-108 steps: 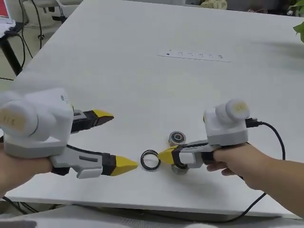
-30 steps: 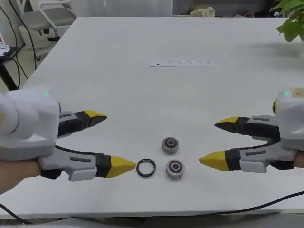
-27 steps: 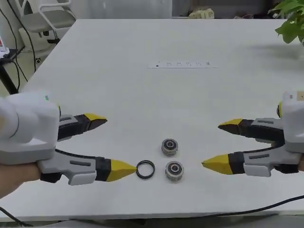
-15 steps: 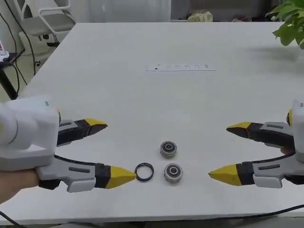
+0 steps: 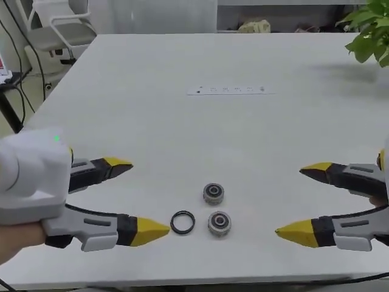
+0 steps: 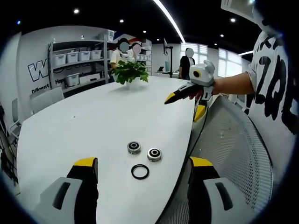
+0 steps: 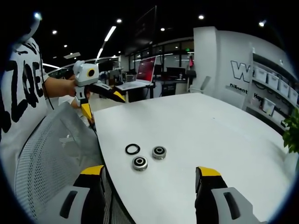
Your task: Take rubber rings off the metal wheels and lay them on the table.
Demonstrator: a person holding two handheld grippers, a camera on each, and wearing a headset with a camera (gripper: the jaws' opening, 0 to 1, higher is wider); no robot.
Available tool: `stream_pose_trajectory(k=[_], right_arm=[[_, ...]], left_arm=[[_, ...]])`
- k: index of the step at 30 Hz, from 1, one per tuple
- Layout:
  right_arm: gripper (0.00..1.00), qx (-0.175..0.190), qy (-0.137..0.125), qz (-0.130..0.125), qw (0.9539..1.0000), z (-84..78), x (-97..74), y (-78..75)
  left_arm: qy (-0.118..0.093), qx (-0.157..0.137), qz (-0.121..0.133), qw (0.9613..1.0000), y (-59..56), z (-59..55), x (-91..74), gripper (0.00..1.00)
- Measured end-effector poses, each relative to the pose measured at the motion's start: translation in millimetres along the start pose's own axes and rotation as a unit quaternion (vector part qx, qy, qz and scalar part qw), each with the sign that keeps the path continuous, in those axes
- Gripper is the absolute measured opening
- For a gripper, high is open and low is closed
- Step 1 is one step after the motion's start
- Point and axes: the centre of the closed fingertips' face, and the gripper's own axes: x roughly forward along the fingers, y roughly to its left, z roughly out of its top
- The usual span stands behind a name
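Two small metal wheels sit close together near the table's front edge, one [image 5: 213, 193] behind the other [image 5: 219, 222]. A black rubber ring [image 5: 182, 222] lies flat just left of the nearer wheel. In the left gripper view the ring [image 6: 140, 171] lies ahead of the wheels [image 6: 134, 147] [image 6: 154, 154]; in the right gripper view the ring [image 7: 132, 149] lies beside the wheels [image 7: 139, 162] [image 7: 159, 152]. My left gripper [image 5: 141, 196] stands open left of the ring, holding nothing. My right gripper [image 5: 302, 202] stands open to the right, apart from the wheels.
A white power strip [image 5: 230, 90] lies flat at mid-table. A potted plant [image 5: 368, 38] stands at the far right corner. A chair [image 5: 58, 27] stands beyond the table's far left. The table's front edge [image 5: 200, 280] runs close below the wheels.
My right gripper has let go, opened and drawn back to the right. The ring stays on the table. The left gripper stays open. The camera has tilted, shifting the picture.
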Motion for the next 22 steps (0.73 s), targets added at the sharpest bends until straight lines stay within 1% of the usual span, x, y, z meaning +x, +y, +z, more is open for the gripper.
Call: stream_pose_trajectory(k=[14, 22], right_arm=[[0.81, -0.002, -0.004, -0.012, 0.9999, -3.2, -11.3, -1.1], [0.81, -0.001, -0.001, -0.014, 0.9999, -7.5, -13.5, -0.1]], left_arm=[[0.003, -0.001, 0.004, 1.0000, -4.9, -0.7, -2.2, 0.78], [0.005, -0.004, 0.005, 1.0000, -7.7, -2.8, -1.5, 0.78]])
